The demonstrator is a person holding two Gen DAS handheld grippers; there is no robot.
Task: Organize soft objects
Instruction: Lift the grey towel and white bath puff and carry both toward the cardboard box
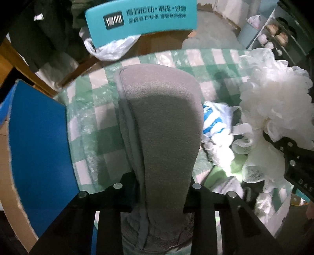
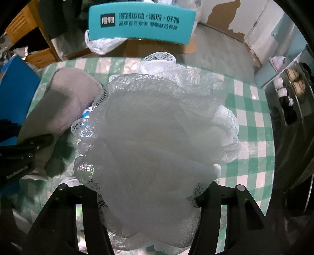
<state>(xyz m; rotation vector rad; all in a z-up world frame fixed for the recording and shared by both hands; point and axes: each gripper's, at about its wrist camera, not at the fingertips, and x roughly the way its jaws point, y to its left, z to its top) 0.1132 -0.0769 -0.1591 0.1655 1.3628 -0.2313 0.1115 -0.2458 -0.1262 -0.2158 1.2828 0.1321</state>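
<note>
Your work surface is a table under a green-and-white checked cloth [image 1: 198, 56] with a clear plastic cover, set in a cluttered room. Beyond its far edge stands a teal box flap [image 1: 141, 17] printed with Chinese characters, and a crumpled white plastic bag [image 1: 109, 49] lies just below that flap. A blue cardboard panel [image 1: 39, 147] rises at the left edge of the table, and open shelving [image 2: 288, 92] with small items stands at the far right.

Left wrist view: your left gripper [image 1: 160, 198] has its two fingers closed onto a folded grey towel [image 1: 161, 121], which runs forward from the jaws over the cloth, hemmed edge on its left side. To its right lie a blue-and-white striped soft item [image 1: 214, 117] and more white mesh pieces [image 1: 253, 168]. The item is blurred, so you cannot tell what it is.

Right wrist view: your right gripper [image 2: 151, 194] has its fingers pressed against the sides of a white mesh bath pouf [image 2: 157, 133], which fills the centre of the view, held above the cloth. The grey towel [image 2: 66, 104] sits just left of the pouf, with your left gripper [image 2: 25, 151] at the left edge.
</note>
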